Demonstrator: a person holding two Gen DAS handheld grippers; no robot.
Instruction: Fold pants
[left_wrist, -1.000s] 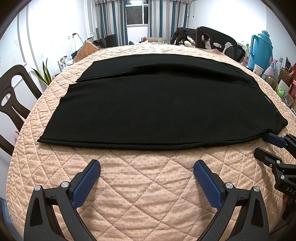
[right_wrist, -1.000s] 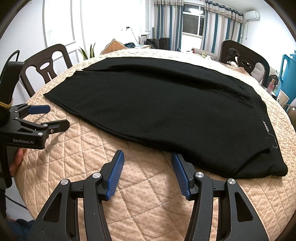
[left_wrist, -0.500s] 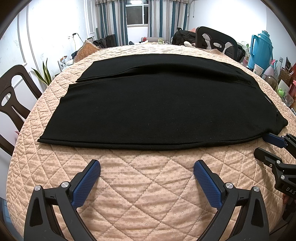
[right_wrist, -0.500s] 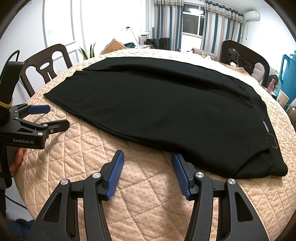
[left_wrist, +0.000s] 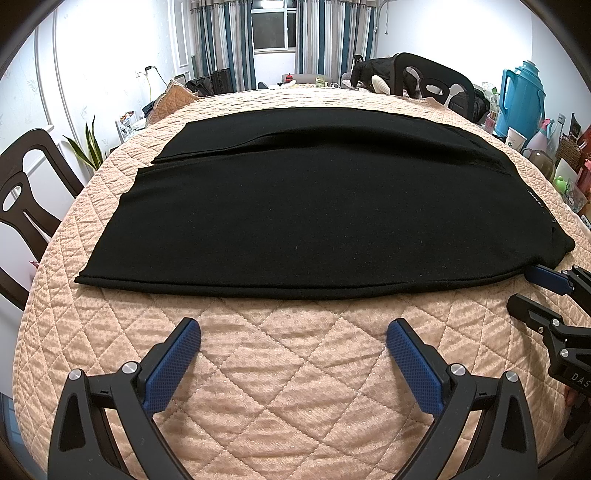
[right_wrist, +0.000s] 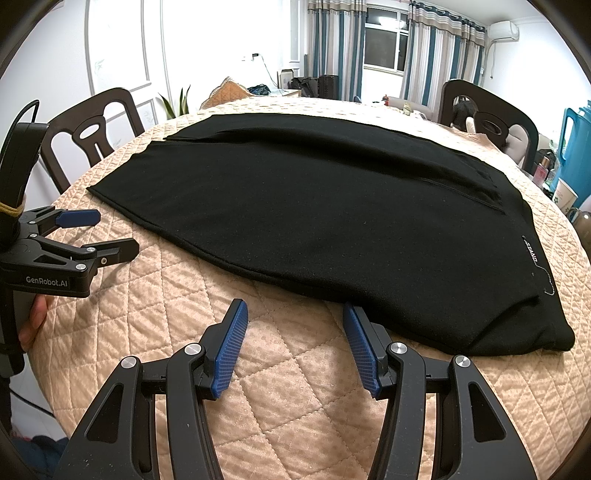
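Note:
Black pants lie flat across the quilted peach table cover, legs to the left and waist to the right; they also show in the right wrist view. My left gripper is open and empty, hovering over the cover just short of the pants' near edge. My right gripper is open and empty, its right fingertip close to the near edge by the waist. Each gripper shows in the other's view: the right one and the left one.
Dark wooden chairs stand at the left and the far side. A blue thermos, cups and small items crowd the right. A quilted cushion and a plant are at the far left.

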